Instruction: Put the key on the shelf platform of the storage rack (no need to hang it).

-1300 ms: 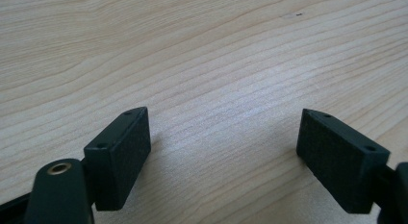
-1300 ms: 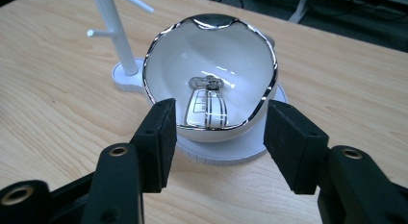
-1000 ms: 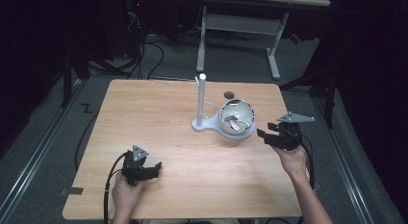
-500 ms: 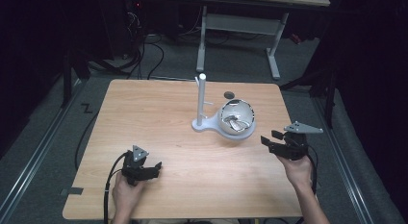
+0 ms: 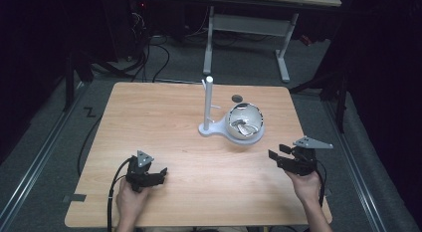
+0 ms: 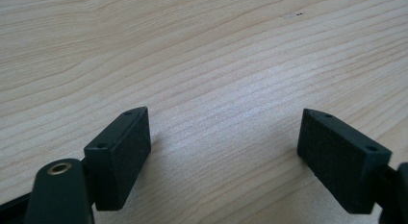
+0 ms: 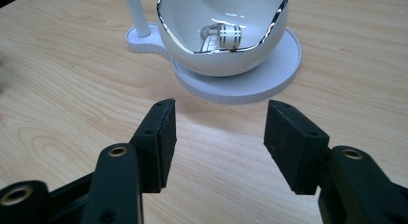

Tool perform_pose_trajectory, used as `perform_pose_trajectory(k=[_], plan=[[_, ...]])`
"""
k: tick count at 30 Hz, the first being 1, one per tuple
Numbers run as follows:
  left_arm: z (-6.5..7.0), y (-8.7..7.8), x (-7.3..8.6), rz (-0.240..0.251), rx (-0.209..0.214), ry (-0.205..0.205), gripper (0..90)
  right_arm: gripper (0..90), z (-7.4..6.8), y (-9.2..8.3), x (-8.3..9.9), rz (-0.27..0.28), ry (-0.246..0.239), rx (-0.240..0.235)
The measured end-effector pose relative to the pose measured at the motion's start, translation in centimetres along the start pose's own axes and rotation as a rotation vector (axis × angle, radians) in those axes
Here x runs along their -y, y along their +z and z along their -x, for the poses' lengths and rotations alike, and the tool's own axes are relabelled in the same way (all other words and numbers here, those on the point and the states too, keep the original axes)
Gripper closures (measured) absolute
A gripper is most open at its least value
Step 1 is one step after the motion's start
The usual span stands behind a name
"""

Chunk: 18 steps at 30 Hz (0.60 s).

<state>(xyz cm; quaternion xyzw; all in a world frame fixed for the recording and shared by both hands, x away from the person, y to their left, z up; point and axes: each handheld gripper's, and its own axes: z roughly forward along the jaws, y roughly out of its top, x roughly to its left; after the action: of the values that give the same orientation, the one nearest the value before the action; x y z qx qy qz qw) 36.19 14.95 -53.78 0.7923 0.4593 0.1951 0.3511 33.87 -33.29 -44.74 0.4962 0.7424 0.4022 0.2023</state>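
White bowl (image 7: 222,41) on its round stand (image 7: 284,65) at frame centre, a shiny striped thing (image 7: 222,36) inside, right tool (image 7: 219,137) released nearby, left tool (image 6: 223,152) released, lower left.

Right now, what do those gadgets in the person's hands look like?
Each hand-held gripper is black, with two flat rectangular jaws faced with dark pads and brass-ringed screw holes at the jaw arms. The left hand-held gripper has a small grey three-cornered plate on top and a black cable trailing back. The right hand-held gripper carries a longer grey plate and a black cable too. No sleeves show on the forearms.
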Motion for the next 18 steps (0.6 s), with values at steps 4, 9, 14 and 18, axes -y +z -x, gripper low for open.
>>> perform_pose_trajectory(k=[4,9,14,18], plan=[[0.0,0.0,0.0,0.0,0.0,-0.001,19.4,45.7,-0.1,0.2,0.3,0.009,0.01,-0.007],[0.0,0.0,0.0,0.0,0.0,0.0,19.4,45.7,-0.5,0.8,0.9,0.001,0.012,-0.012],[0.0,0.0,0.0,0.0,-0.001,-0.001,19.4,45.8,-0.8,1.2,1.3,0.002,0.011,-0.015],[0.0,0.0,0.0,0.0,-0.001,-0.001,19.5,45.9,-1.1,1.6,1.6,0.001,0.01,-0.021]])
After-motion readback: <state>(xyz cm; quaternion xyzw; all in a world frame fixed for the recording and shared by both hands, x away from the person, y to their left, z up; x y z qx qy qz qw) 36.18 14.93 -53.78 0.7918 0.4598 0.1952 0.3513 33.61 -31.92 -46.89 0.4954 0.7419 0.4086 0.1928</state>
